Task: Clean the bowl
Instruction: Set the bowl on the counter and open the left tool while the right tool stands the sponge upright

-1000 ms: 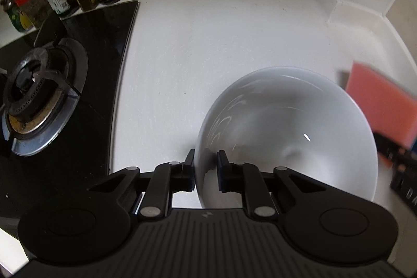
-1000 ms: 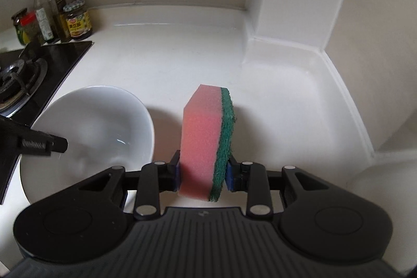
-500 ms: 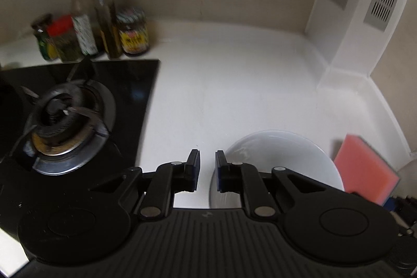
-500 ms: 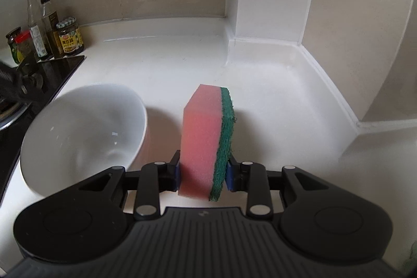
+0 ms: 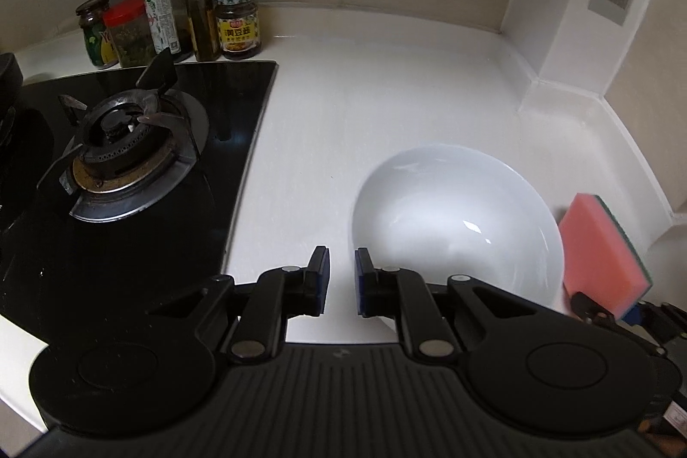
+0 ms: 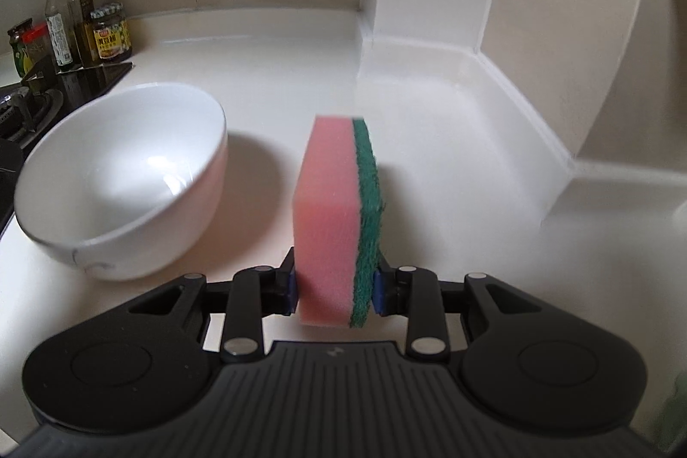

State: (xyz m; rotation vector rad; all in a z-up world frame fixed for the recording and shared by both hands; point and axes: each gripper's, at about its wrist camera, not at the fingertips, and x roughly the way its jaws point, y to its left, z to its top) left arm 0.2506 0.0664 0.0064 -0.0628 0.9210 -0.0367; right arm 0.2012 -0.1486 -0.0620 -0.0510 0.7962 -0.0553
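We are seeing a glossy round white bowl [image 6: 124,174] sitting upright on the smooth white counter [image 5: 378,106], right of the black glass hob [image 5: 141,226]. Our right gripper [image 6: 335,284] is pinching a pink foam sponge [image 6: 328,217] with a rough green scrub face, held on edge just right of the bowl. Our left gripper [image 5: 341,282] is angling down at the bowl's near-left; its jaws have just been closing, narrowly parted with nothing between.

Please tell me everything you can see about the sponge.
The sponge is a thick block, soft pink foam with a rough dark green scouring layer on one face. It looks dry and clean. It stands on edge above the white counter, clamped by the right claw, one pad on each face, right of the bowl, not touching it.
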